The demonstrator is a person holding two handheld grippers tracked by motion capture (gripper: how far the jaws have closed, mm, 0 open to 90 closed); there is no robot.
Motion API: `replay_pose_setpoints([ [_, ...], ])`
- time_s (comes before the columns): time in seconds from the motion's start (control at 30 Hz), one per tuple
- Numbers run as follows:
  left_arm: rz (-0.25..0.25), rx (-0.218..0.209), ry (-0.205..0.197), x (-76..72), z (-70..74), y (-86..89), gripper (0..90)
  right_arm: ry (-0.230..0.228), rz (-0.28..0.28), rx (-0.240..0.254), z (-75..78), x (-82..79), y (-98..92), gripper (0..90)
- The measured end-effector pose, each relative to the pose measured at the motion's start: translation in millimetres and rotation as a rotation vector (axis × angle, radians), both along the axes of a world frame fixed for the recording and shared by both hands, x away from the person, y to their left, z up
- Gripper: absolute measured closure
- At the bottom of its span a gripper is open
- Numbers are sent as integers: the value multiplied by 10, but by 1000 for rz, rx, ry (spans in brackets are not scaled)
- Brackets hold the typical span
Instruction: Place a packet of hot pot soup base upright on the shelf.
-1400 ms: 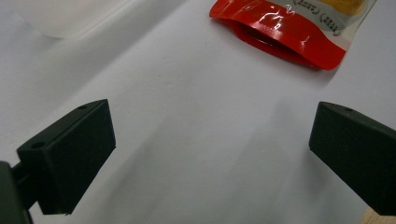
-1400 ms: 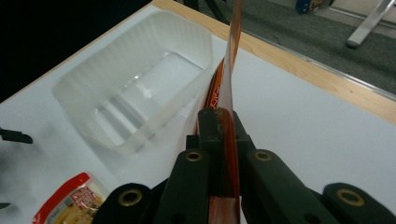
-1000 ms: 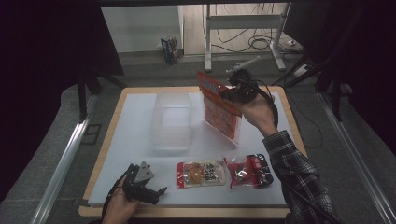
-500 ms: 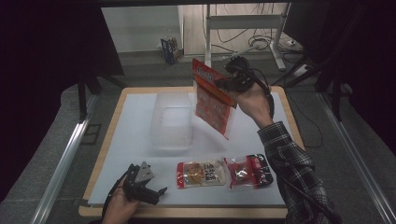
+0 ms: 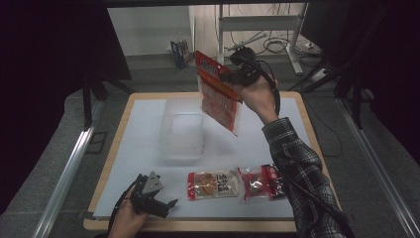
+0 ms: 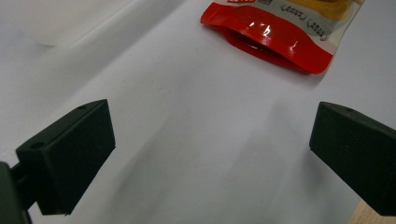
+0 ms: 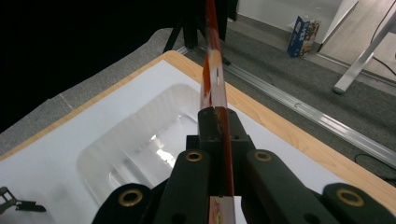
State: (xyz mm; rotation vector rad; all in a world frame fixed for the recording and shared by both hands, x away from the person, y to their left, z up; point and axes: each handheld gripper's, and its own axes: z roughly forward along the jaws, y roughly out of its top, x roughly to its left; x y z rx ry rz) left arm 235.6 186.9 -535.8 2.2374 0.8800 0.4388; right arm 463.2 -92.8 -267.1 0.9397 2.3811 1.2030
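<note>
In the high view my right gripper (image 5: 232,75) is shut on the upper edge of a large red and orange snack bag (image 5: 219,99). The bag hangs tilted over the right side of a clear plastic container (image 5: 181,131). The right gripper view shows the bag (image 7: 212,70) edge-on, pinched between the shut jaws of my right gripper (image 7: 219,123), with the container (image 7: 140,149) below. My left gripper (image 5: 168,204) rests open at the table's front left. Nothing is between the jaws of my left gripper (image 6: 210,149). A red-ended snack pack (image 6: 275,28) lies ahead of them.
Two small snack packs lie side by side near the front edge, one pale orange (image 5: 213,184) and one red (image 5: 261,181). The white mat (image 5: 138,148) sits on a wooden-edged table (image 5: 302,114). Metal rails run along both sides on the floor.
My right hand has lifted the large bag higher and carried it left, from beside the container to above its right side. The left gripper has stayed put.
</note>
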Motion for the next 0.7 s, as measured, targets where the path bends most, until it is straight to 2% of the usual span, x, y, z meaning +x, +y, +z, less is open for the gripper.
replay_pose_setpoints([
  [0.37, -3, -12, -2, -2, 7, 6, 0, 13, 2, 28, -41, 146, 258, 885],
  [0.7, -7, -76, -15, -15, 49, 53, 0, 26, 12, 46, -157, 260, 568, 885],
])
